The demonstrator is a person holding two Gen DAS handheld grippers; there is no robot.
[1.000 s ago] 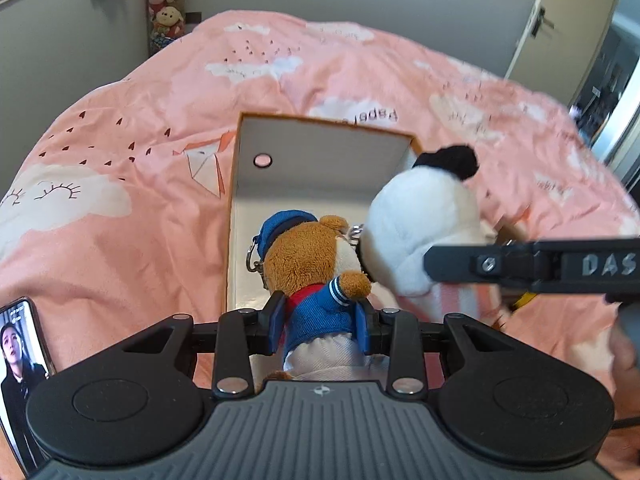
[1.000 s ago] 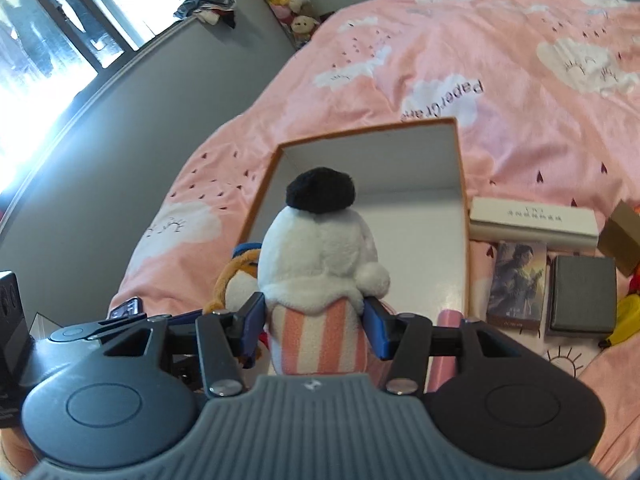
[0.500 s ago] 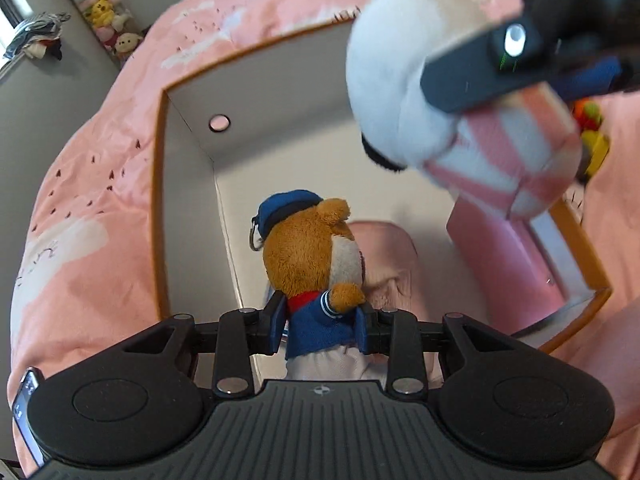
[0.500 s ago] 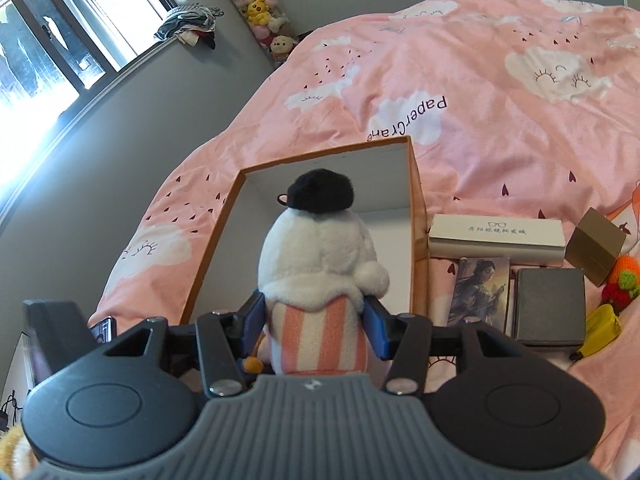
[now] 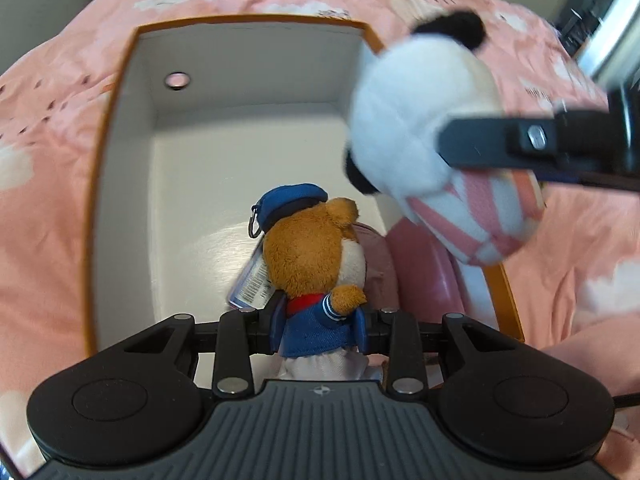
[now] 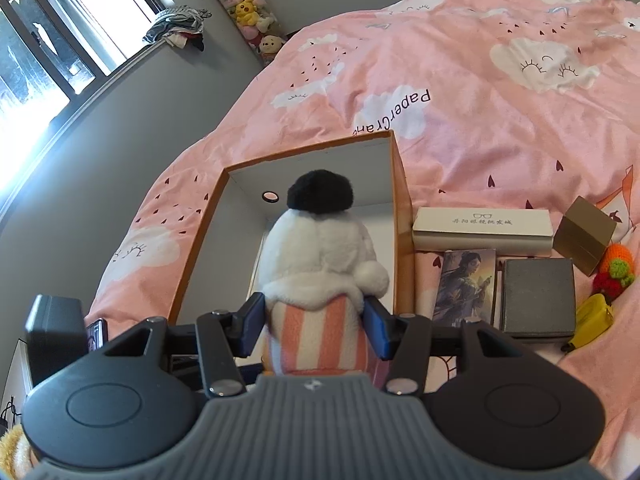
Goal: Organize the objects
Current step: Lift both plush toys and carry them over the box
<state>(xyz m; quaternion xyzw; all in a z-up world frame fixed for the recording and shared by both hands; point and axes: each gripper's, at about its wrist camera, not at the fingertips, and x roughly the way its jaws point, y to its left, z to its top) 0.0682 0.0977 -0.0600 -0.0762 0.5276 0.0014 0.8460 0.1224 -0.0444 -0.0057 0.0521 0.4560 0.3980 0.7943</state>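
My left gripper (image 5: pixel 318 326) is shut on a brown bear plush (image 5: pixel 310 264) in a blue cap and jacket, held inside the orange-rimmed white box (image 5: pixel 120 128) near its front end. My right gripper (image 6: pixel 316 322) is shut on a white plush (image 6: pixel 322 256) with a black pom-pom and pink-striped bottom, above the box (image 6: pixel 402 208). That white plush (image 5: pixel 424 128) and a right gripper finger (image 5: pixel 500 148) show at the upper right of the left wrist view, over the box's right wall. A pink object (image 5: pixel 420 276) lies in the box beside the bear.
The box sits on a pink cloud-print bed (image 6: pixel 500 80). To its right lie a white glasses case (image 6: pixel 482 228), a picture card (image 6: pixel 464 280), a dark grey box (image 6: pixel 538 296), a tan box (image 6: pixel 586 240), a crochet toy (image 6: pixel 614 270) and a yellow item (image 6: pixel 592 318). Grey walls stand left.
The left gripper has carried the bear down into the box. The right gripper has risen with the white plush and holds it over the box's right side.
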